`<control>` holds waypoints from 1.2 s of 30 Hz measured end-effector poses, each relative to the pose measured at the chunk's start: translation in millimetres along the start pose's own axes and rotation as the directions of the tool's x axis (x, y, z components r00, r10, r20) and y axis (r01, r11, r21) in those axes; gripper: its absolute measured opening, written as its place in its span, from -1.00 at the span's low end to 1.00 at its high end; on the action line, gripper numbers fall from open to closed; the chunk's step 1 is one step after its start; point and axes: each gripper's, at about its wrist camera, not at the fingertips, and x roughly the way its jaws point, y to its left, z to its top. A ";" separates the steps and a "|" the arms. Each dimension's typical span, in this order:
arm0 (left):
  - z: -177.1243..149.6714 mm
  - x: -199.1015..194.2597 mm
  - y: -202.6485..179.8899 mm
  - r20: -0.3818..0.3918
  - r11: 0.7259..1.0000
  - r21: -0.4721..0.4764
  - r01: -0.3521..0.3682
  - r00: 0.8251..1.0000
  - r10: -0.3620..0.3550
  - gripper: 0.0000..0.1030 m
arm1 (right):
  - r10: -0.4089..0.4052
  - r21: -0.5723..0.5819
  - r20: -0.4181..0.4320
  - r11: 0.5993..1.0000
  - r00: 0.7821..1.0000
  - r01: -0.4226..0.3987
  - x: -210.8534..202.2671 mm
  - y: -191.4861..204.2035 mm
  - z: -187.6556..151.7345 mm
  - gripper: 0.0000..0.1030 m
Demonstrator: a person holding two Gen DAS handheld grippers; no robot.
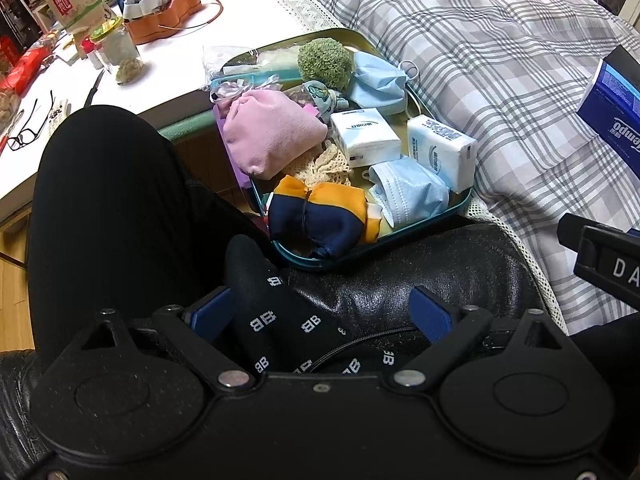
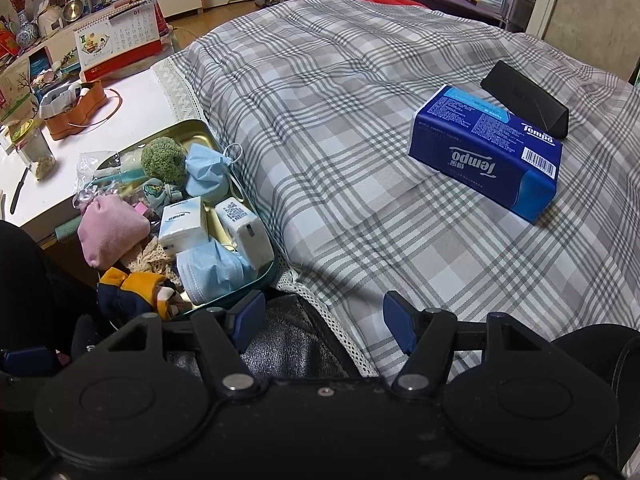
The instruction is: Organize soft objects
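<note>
Left wrist view shows the bed (image 1: pixel 500 60) with its grey plaid cover taking up most of the room, and the white bench (image 1: pixel 168 68) beside it. A teal tin tray (image 1: pixel 460 204) sits at the near edge of the bed, heaped with soft things: a pink pouch (image 1: pixel 272 136), blue face masks (image 1: pixel 408 196), two white tissue packs (image 1: pixel 364 136), a green pompom (image 1: pixel 325 62), and an orange-and-navy scarf bundle (image 1: pixel 320 216) slumping over the near rim.

A black sock (image 1: pixel 272 304) with white lettering lies between the spread tongs of the left gripper (image 1: pixel 322 312), which are not closed on it. The right gripper (image 2: pixel 324 322) is likewise released, holding nothing, over a dark padded surface just short of the tray.

To my eye the tray is the worry. It is already overfull, so adding the sock could push the scarf bundle off onto the floor. The sock is limp and dark against dark leather (image 1: pixel 420 264), so the tongs may pinch only a fold and drop it. The big blue Tempo pack (image 2: pixel 484 152) sits well apart, and reaching for it could nudge the tray.
</note>
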 end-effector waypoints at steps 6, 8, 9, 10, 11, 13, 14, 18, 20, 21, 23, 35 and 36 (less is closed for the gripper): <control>-0.2 2.8 -0.2 -0.007 1.000 0.003 -0.003 1.000 0.003 0.77 | 0.003 0.001 -0.007 1.000 1.000 -0.003 1.8 0.9 -0.9 0.23; -0.3 2.9 -0.4 -0.007 1.000 0.006 -0.005 1.000 0.005 0.77 | 0.005 0.001 -0.010 1.000 1.000 -0.005 2.5 0.8 -1.1 0.23; -0.4 3.0 -0.4 -0.007 1.000 0.007 -0.005 1.000 0.005 0.77 | 0.005 0.001 -0.010 1.000 1.000 -0.005 2.7 0.8 -1.2 0.22; -0.4 3.0 -0.6 -0.007 1.000 0.006 -0.005 1.000 0.005 0.77 | 0.006 0.002 -0.010 1.000 1.000 -0.006 2.7 0.6 -1.3 0.23; -0.5 3.0 -0.8 -0.007 1.000 0.007 -0.006 1.000 0.006 0.77 | 0.007 0.002 -0.011 1.000 1.000 -0.007 2.8 0.2 -1.2 0.23; -0.8 3.1 -1.2 -0.008 1.000 0.009 -0.007 1.000 0.007 0.77 | 0.006 0.004 -0.012 1.000 1.000 -0.006 3.0 -0.5 -1.1 0.23; -0.8 3.2 -1.1 -0.008 1.000 0.009 -0.007 1.000 0.007 0.77 | 0.006 0.005 -0.012 1.000 1.000 -0.006 3.1 -0.8 -1.1 0.23; -0.9 3.4 -1.5 -0.006 1.000 0.011 -0.009 1.000 0.009 0.77 | 0.007 0.008 -0.012 1.000 1.000 -0.007 3.2 -1.3 -1.5 0.23; -1.0 3.4 -1.7 -0.007 1.000 0.010 -0.008 1.000 0.008 0.77 | 0.007 0.007 -0.012 1.000 1.000 -0.006 3.2 -1.4 -1.5 0.23; -1.0 3.4 -1.8 -0.006 1.000 0.010 -0.008 1.000 0.008 0.77 | 0.007 0.007 -0.012 1.000 1.000 -0.007 3.2 -1.5 -1.6 0.23; -1.1 3.4 -1.8 -0.006 1.000 0.010 -0.009 1.000 0.009 0.77 | 0.008 0.007 -0.013 1.000 1.000 -0.008 3.5 -1.4 -1.6 0.23; -1.2 3.2 -1.9 -0.006 1.000 0.009 -0.008 1.000 0.008 0.77 | 0.008 0.007 -0.013 1.000 1.000 -0.008 3.7 -0.7 -1.9 0.22; -1.3 3.0 -2.2 -0.005 1.000 0.010 -0.009 1.000 0.009 0.77 | 0.008 0.007 -0.012 1.000 1.000 -0.008 3.8 -0.2 -2.3 0.23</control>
